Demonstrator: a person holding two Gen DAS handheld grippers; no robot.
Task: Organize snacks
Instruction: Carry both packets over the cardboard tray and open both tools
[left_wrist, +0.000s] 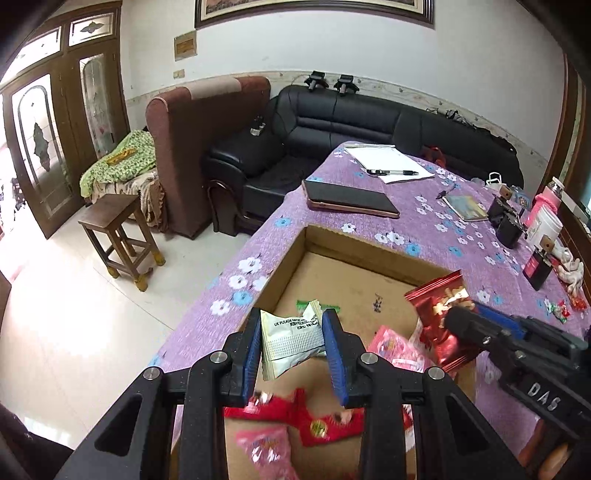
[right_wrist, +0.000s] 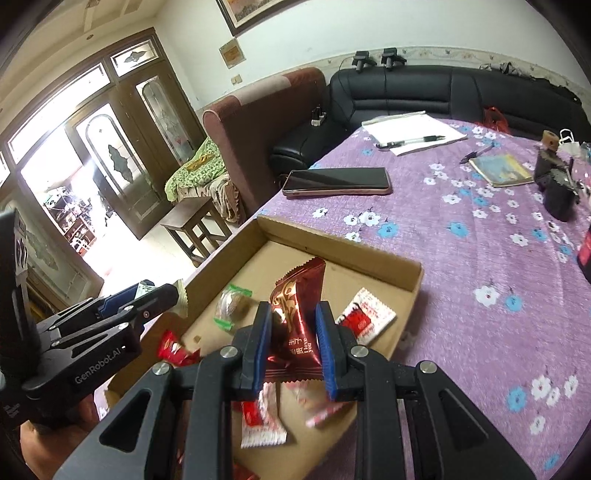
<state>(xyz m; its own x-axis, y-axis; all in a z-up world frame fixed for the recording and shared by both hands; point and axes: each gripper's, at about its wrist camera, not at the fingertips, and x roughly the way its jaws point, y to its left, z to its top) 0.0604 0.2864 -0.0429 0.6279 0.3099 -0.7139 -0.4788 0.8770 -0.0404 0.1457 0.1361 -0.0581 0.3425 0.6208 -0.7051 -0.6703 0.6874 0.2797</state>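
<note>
A desk (right_wrist: 461, 280) under a purple cloth printed with white and blue flowers fills the right side of a living room with a pale tiled floor. Behind it runs a black leather sofa (left_wrist: 369, 122), with a brown armchair (left_wrist: 195, 122) beside it, a small wooden stool (left_wrist: 118, 236) on the floor and a tall wooden door with patterned glass (left_wrist: 40, 147) to the left. On the cloth lie a dark phone in a pinkish case (right_wrist: 336, 181), a white paper pad (right_wrist: 413, 131) with a pen (right_wrist: 410, 141) on it, and a small booklet (right_wrist: 502, 170); a few dark objects and a white tub stand at the far right edge.

Near the desk's corner sits a shallow open cardboard box (right_wrist: 343, 243). Inside it lie a clear-wrapped candy with green ends (right_wrist: 231, 304), a white and red sachet (right_wrist: 365, 315), and several red and pink wrapped snacks, blurred in the near part.

The left gripper (left_wrist: 293, 347) hangs above the box with its jaws clenched on a cream-white snack packet (left_wrist: 291, 341) printed with dark text. The right gripper (right_wrist: 293, 345) is just beside it, also above the box, its jaws grasping a dark red foil snack packet (right_wrist: 297, 314) with gold lettering, which stands upright between the blue pads.
</note>
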